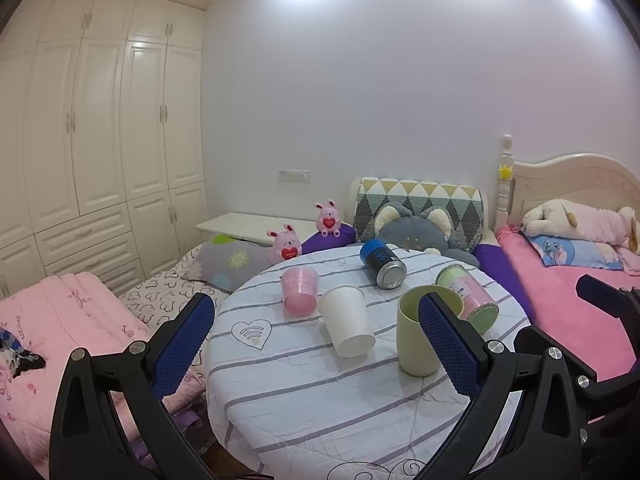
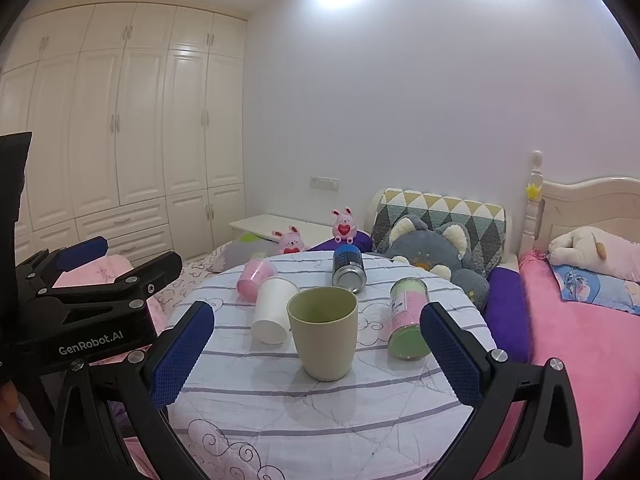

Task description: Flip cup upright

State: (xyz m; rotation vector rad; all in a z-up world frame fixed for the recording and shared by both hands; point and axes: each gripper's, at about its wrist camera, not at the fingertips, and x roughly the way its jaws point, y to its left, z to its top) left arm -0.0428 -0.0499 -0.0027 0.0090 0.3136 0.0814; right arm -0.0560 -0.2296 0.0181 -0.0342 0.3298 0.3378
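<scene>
A pale green cup [image 2: 323, 334] stands upright on the round table [image 2: 320, 408], mouth up; it also shows in the left wrist view [image 1: 416, 344]. A white paper cup [image 1: 347, 322] lies on its side, also in the right wrist view [image 2: 273, 315]. A pink cup [image 1: 299, 291] lies on its side beyond it, also in the right wrist view [image 2: 256, 279]. My left gripper [image 1: 316, 344] is open and empty, near the white cup. My right gripper [image 2: 316, 356] is open and empty, with the green cup between and ahead of its fingers, not touching.
A blue can [image 1: 382, 264] and a green-pink can [image 1: 468, 298] lie on their sides on the striped cloth. Pillows and plush toys [image 1: 412, 228] sit behind the table. A pink bed [image 1: 568, 280] is at right, a pink quilt [image 1: 60, 320] at left.
</scene>
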